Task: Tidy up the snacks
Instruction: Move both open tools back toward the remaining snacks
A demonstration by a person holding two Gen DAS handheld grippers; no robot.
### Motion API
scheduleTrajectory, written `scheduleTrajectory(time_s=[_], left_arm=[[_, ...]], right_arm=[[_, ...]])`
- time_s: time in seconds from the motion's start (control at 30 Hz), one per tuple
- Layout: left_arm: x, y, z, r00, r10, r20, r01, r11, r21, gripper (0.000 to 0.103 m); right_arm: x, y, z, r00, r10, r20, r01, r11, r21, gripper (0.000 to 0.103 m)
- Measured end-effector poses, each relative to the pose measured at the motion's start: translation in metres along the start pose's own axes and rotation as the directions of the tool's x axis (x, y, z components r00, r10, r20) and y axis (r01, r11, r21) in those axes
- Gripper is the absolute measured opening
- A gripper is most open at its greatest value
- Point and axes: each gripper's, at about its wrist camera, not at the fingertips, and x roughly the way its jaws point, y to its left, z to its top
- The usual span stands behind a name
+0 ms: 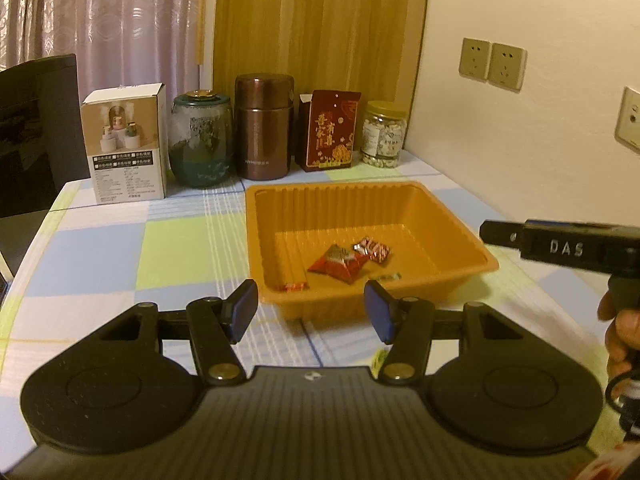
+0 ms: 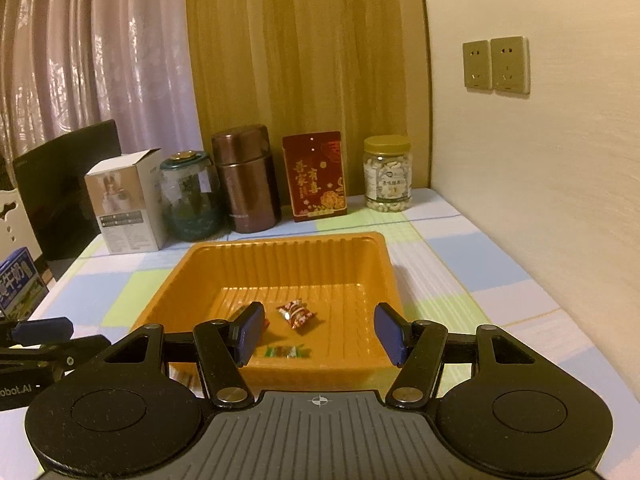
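Nearest the lens in each wrist view, the gripper's own jaws are seen standing apart with nothing between the pads: the left gripper is held in front of the near wall of the orange tray, and the right gripper is held over the tray's near edge. No snack is gripped by either.

The tray is set on the checked cloth of the bench. Inside it, a red triangular packet, a red-and-white wrapped candy, a small green-wrapped sweet near the front wall and a reddish piece in the near-left corner can be made out. 2 small scraps of wrapper seem to lie on the cloth in front of the tray, but they are too hidden by the grippers to be identified.

Along the back of the bench, a white carton, a glass jar, a brown flask, a red box and a yellow-lidded jar are lined up.

The collecting step appears largely done, with the jaws freed between placements. Next, any snack left on the cloth would have to be located, the jaws lowered around it and closed gently, since such wrappers slip and crush easily.
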Motion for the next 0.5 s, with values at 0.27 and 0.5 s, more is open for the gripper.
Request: scheduleTrajectory(time_s=[0.27,0.5], left_arm=[[-0.031,0.007,-0.031,0.999,0.012,-0.044,-0.009,0.998,0.058,0.055],[-0.044,0.012,-0.06,0.994,0.005,-0.109,0.005,0.996,0.092,0.055]], right_arm=[[-0.026,0.001,-0.028,0.999,-0.014,-0.036,0.014,1.0,-0.013,0.061],[-0.037,0.0,-0.058,0.995,-0.026,-0.096,0.022,0.999,-0.048,0.061]])
